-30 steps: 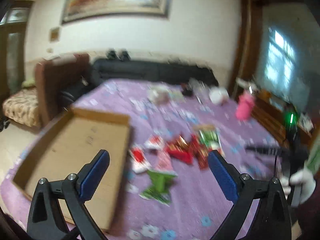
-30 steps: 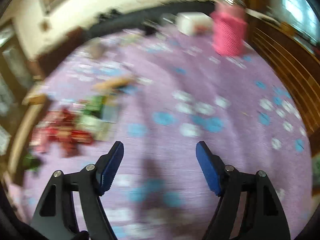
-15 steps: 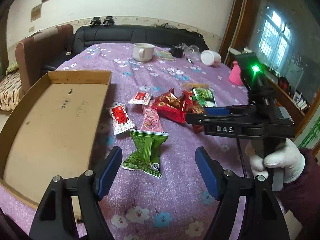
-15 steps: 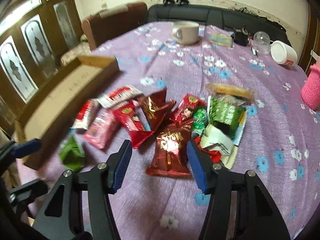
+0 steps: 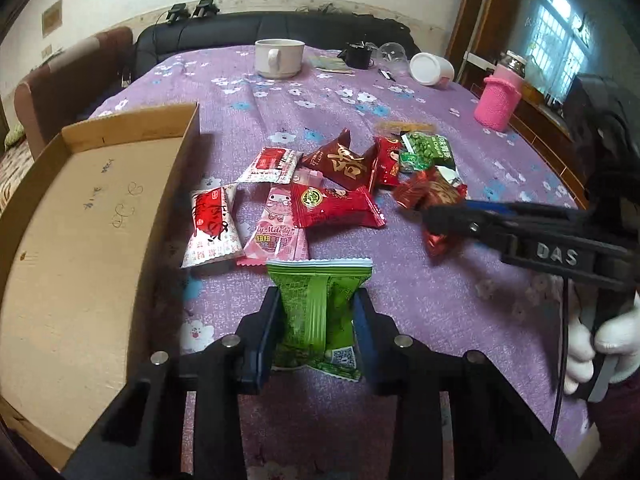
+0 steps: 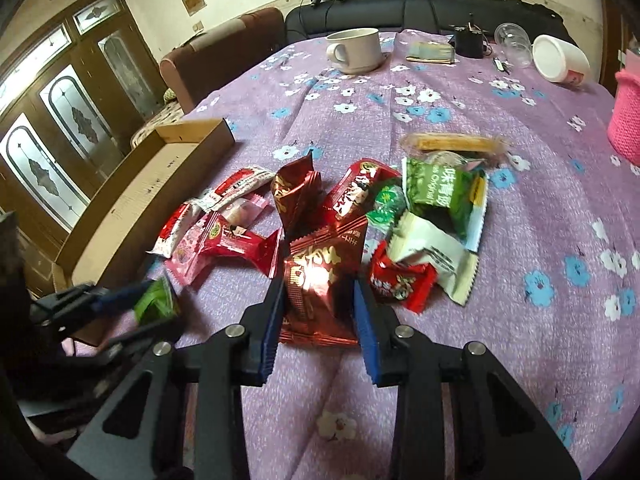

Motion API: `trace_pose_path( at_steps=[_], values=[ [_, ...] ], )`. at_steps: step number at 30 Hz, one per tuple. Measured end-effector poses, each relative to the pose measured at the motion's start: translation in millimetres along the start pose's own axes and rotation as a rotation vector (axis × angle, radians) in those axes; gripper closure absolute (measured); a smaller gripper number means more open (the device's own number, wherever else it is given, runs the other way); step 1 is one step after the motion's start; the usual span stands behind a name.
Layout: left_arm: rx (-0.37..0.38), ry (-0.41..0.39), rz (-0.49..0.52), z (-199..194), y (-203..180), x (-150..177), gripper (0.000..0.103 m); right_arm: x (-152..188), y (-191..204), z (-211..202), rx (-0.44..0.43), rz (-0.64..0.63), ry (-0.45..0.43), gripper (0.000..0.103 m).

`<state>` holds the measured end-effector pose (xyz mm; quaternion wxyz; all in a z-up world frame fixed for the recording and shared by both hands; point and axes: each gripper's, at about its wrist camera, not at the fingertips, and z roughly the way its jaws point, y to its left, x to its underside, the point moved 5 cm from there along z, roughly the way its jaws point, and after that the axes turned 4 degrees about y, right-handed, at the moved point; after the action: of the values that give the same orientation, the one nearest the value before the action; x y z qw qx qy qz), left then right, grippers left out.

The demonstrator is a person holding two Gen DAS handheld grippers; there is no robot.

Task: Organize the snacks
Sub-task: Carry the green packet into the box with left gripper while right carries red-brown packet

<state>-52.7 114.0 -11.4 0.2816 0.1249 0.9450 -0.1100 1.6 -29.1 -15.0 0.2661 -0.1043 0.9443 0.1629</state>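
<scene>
Left wrist: green packet (image 5: 316, 312) between tongs (image 5: 318, 316).

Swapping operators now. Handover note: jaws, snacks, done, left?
Left gripper: jaws just closed on the green packet, pads pressing its sides, packet on the cloth.
Right gripper: jaws just closed on the dark red packet, at the pile's near edge.
Cardboard tray left of the pile, no snacks in it.
Done: two grasps. Left: move both, then the remaining packets.

"DAS" on right gripper (image 5: 448, 216); possibly "Melody" on pink packet (image 5: 276, 224)
</scene>
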Motion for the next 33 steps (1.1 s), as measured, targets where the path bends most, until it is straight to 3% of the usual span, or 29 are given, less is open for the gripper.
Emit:
trace_pose_path(
  at_steps=[6, 10, 13, 23, 26, 33],
  values=[
    [0.063, -0.031, -0.076, -9.9, 6.4, 3.3, 0.069, 7.9, -0.1, -21.7, -0.037, 0.021, -0.03, 0.066],
    [0.127, -0.09, -0.133, -31.5, 11.3, 4.4, 0.069, 8.0, 5.8, -42.0, -0.059, 0.025, -0.062, 0.067],
    [0.134, -0.131, -0.167, -51.4, 24.4, 5.3, 0.069, 6.9, 18.1, -54.3, -0.093, 0.014, -0.071, 0.067],
    [-0.032, -0.193, -0.343, -89.8, 129.9, 22.0, 0.069, -10.5, 102.5, -47.2, -0.262, -0.062, -0.022, 0.066],
    [-0.087, -0.185, -0.383, -93.3, 161.1, 27.1, 0.069, -20.5, 141.0, -26.7, -0.318, -0.094, 0.023, 0.066],
    [-0.162, -0.153, -0.438, -89.0, 205.0, 29.4, 0.069, -23.2, 213.4, 32.0, -0.356, -0.17, 0.138, 0.066]
  ],
)
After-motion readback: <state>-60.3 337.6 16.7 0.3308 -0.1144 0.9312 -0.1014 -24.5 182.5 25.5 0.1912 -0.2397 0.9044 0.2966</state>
